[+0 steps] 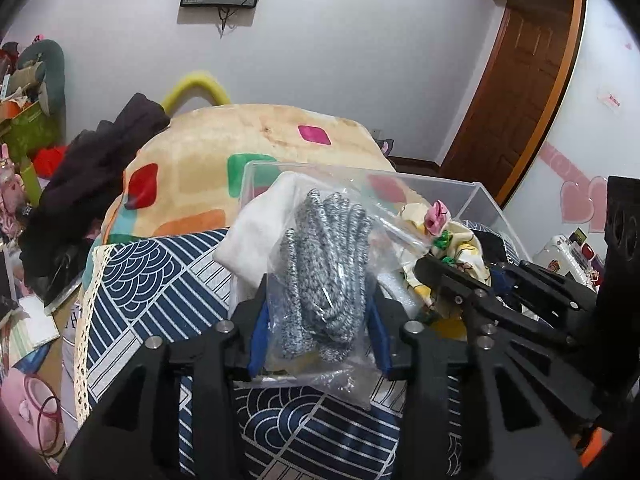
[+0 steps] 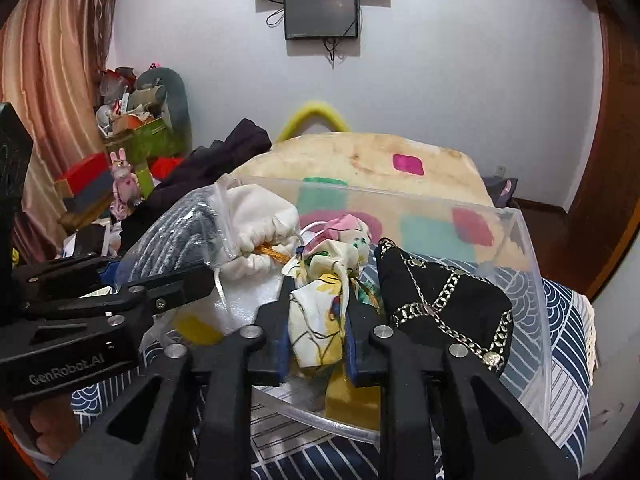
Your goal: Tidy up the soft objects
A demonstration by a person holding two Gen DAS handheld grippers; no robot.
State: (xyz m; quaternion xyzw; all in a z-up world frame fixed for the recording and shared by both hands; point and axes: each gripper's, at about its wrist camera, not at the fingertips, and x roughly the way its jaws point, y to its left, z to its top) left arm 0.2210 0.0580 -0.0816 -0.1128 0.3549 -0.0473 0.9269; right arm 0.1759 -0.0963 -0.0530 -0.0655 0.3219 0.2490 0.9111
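Left gripper clamps crinkly bagged gloves; right gripper pinches floral cloth.

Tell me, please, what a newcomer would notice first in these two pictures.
First, the clear bag of grey speckled cord, gripped by the left gripper at the near edge of the clear plastic box. Next, the floral cloth pinched in the right gripper inside that box, with a black gold-chained pouch at its right and a white drawstring pouch at its left.

The clear plastic bin is standing open-topped, but a white drawstring pouch and black chain-trimmed bag are crowding its interior, leaving little passage.
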